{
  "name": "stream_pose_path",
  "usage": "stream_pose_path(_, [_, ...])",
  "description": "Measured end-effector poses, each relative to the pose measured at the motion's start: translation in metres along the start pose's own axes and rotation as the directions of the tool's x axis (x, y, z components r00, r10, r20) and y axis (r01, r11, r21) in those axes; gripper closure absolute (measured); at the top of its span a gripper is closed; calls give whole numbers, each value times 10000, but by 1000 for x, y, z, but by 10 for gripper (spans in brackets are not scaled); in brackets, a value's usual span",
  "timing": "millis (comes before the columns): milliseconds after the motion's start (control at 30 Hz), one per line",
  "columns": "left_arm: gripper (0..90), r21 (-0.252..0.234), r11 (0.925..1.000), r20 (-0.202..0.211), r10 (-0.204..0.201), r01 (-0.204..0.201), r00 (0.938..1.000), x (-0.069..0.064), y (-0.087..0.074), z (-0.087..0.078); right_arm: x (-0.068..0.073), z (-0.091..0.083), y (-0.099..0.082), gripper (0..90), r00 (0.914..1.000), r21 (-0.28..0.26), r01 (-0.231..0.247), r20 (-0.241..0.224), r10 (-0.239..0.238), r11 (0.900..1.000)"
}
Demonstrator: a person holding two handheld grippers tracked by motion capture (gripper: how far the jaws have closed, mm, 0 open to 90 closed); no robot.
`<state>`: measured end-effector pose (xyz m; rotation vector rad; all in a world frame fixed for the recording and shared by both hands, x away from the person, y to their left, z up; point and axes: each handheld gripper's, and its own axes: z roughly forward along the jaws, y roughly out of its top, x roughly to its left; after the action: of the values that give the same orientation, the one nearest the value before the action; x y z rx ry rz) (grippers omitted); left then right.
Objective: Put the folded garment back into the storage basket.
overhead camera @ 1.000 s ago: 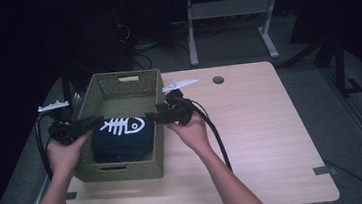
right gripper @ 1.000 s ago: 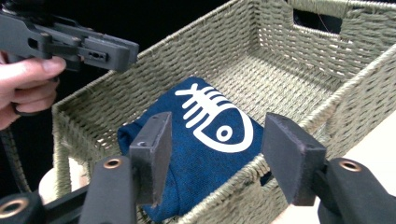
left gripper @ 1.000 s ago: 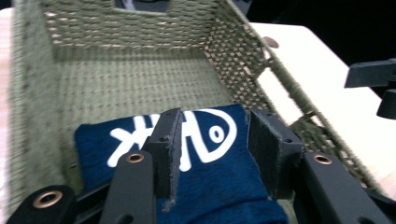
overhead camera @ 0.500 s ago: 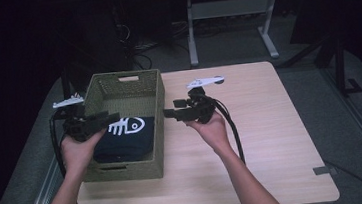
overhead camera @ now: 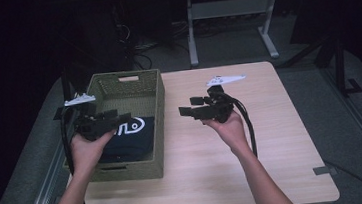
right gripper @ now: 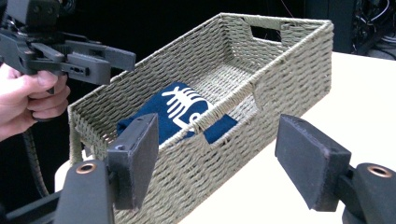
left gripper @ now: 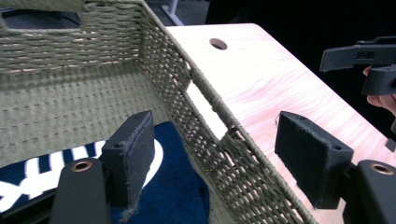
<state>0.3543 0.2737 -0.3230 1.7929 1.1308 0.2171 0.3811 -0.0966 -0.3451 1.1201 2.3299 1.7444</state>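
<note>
A woven olive basket [overhead camera: 159, 115] stands on the left of the table, and a folded navy cloth [overhead camera: 128, 138] with a white print lies in its near half. My left gripper [overhead camera: 126, 118] hovers over the basket's left side, open, its jaws having just widened with nothing between them. In the left gripper view [left gripper: 215, 126] the basket's wall [left gripper: 210, 116] and the cloth [left gripper: 177, 186] lie below the pads. My right gripper [overhead camera: 187, 106] is over bare table right of the basket, open, also just widened and holding nothing. In the right gripper view [right gripper: 219, 130] it faces the basket [right gripper: 289, 60], the cloth [right gripper: 177, 107] and the left gripper [right gripper: 79, 58].
The light wooden table [overhead camera: 273, 138] stretches right of the basket, with a round cable hole [left gripper: 218, 44] near its far edge. A metal desk frame [overhead camera: 232, 26] stands on the dark floor behind. Cables trail from both grippers toward the person.
Both grippers were at the cloth inside the basket. The left has drawn back to the left, the right has swung out over the table, and both sets of jaws stand wider. The cloth stays in the basket.
</note>
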Motion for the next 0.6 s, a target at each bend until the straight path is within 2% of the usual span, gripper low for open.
stream_pose_path(267, [242,-101,9999,211,98,-96,9997,-11,2,9,-14,-19,-9,288,9993,-28,-162,346,163,9999])
stream_pose_path(333, [229,-80,9995,101,319,-319,9994,-17,2,12,-18,-24,-10,288,9990,40,-257,366,255,9997])
stream_pose_path(533, [214,-112,9984,383,557,-553,9977,-29,4,20,-26,-38,-17,281,9977,-142,-246,636,255,9996])
stream_pose_path(600, [213,-101,9980,435,625,-621,9971,-33,4,22,-28,-42,-18,272,9971,-28,-301,701,302,9995])
